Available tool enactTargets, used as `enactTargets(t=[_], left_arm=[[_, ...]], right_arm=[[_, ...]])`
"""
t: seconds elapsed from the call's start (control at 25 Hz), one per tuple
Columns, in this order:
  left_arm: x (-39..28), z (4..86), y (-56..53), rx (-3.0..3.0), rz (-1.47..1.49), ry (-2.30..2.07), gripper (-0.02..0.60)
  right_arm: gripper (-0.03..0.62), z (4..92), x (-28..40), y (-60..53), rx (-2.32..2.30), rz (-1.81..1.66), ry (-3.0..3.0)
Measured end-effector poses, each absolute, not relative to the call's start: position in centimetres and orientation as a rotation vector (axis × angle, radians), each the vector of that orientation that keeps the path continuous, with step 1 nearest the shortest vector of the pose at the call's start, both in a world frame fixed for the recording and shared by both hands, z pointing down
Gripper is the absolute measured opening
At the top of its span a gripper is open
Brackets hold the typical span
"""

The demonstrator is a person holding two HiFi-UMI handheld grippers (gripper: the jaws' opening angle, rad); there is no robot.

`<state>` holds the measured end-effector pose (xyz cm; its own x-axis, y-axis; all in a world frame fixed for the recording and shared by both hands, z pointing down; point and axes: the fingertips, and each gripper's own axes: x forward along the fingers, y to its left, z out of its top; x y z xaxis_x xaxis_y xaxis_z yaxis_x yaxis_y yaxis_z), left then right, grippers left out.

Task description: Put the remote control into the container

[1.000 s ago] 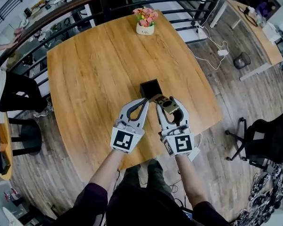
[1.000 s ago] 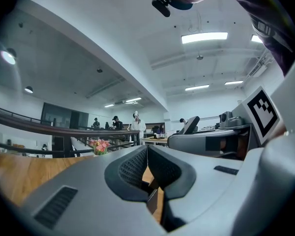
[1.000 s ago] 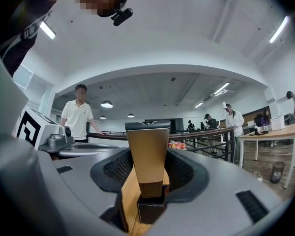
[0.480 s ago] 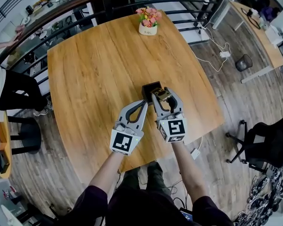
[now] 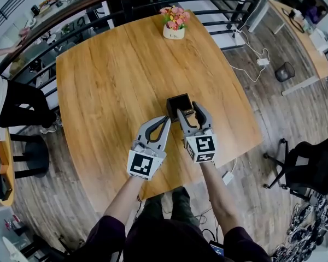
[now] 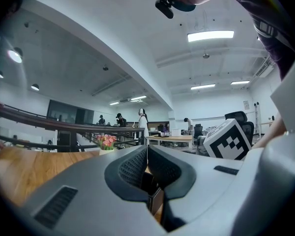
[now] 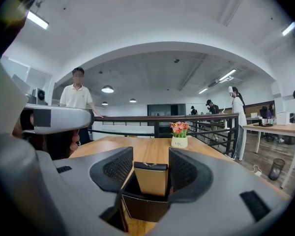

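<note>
Clamping the upright tan rectangular remote control (image 7: 150, 180) by its sides, the right gripper (image 7: 148, 167) holds it over the black square open-topped container (image 7: 146, 209). The remote's lower end is hidden behind the container's near wall. The left gripper (image 6: 147, 163), jaws pressed together on nothing, is just beside the container over the light wooden table (image 5: 109, 75).

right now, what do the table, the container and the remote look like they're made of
Table: wood or wood veneer with a smooth satin finish; long grain lines and plank seams show.
Container: black, matte, with thin flat walls; plastic or card, I can't tell which.
Remote: flat tan-gold face with a dark cap; probably plastic, maybe metal-coated.
</note>
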<state>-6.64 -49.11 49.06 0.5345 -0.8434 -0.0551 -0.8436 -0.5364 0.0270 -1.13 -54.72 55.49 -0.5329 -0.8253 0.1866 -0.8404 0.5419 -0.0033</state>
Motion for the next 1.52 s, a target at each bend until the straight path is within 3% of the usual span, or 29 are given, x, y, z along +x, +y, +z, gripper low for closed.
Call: enactTargets(t=[0.64,0.88,1.0,1.52], left_arm=[[-5.2,47.5,-46.7,-2.762,-0.006,1.469,0.015],[-4.4,45.1,-44.8,-2.753,-0.015,1.486,0.015],[-3.9,44.1,-43.9,-2.744,-0.001,1.48,0.015],[-3.0,41.3,-40.2,-2.69,0.04,1.474,0.015]], right_arm=[[0.218,50.2,0.6,-50.4,1.463,0.106,-2.661],[0.075,46.4,2.0,-46.8,1.519,0.057,-2.707],[0.041,45.3,2.3,-45.0,1.525,0.034,-2.731],[0.02,42.2,2.8,-40.1,1.483,-0.025,-2.837]])
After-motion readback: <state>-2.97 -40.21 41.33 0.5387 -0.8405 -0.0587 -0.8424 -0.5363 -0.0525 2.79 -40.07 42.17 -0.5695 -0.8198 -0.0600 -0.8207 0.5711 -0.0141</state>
